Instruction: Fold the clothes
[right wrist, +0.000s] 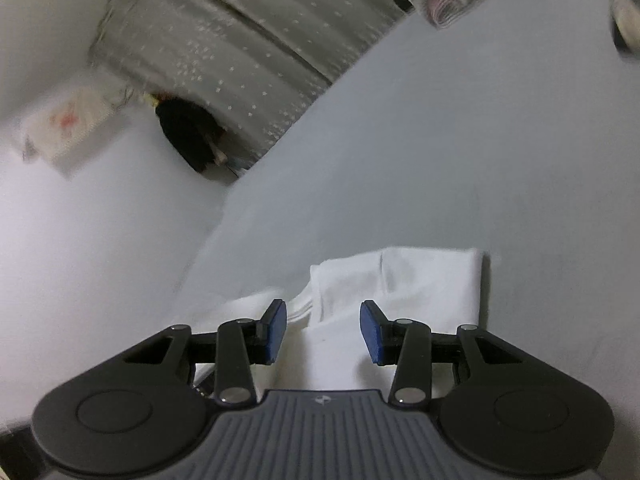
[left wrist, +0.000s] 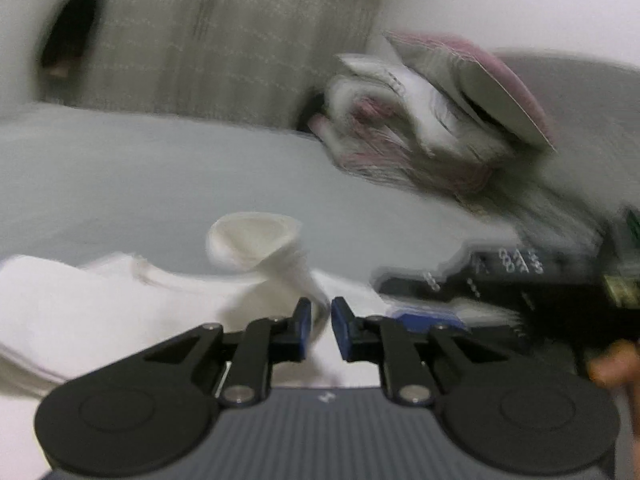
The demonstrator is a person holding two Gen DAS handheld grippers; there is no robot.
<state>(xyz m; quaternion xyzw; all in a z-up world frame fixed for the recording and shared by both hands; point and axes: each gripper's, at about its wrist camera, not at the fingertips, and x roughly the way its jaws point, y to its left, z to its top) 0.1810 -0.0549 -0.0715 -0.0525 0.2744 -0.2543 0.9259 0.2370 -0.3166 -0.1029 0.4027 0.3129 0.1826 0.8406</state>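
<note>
Left wrist view: a pale grey bed (left wrist: 120, 184) spans the frame, with a patterned curtain (left wrist: 240, 40) behind it. A pile of pink-and-white clothes (left wrist: 420, 120) lies at the far right of the bed. A white garment (left wrist: 100, 304) lies near, one part (left wrist: 256, 248) standing up twisted. The left gripper (left wrist: 321, 330) has its jaws nearly together, a narrow gap showing, with a fold of the garment at the left pad; whether it is pinched cannot be told. Right wrist view: the right gripper (right wrist: 324, 330) is released, jaws apart above the garment's folded part (right wrist: 420, 280).
</note>
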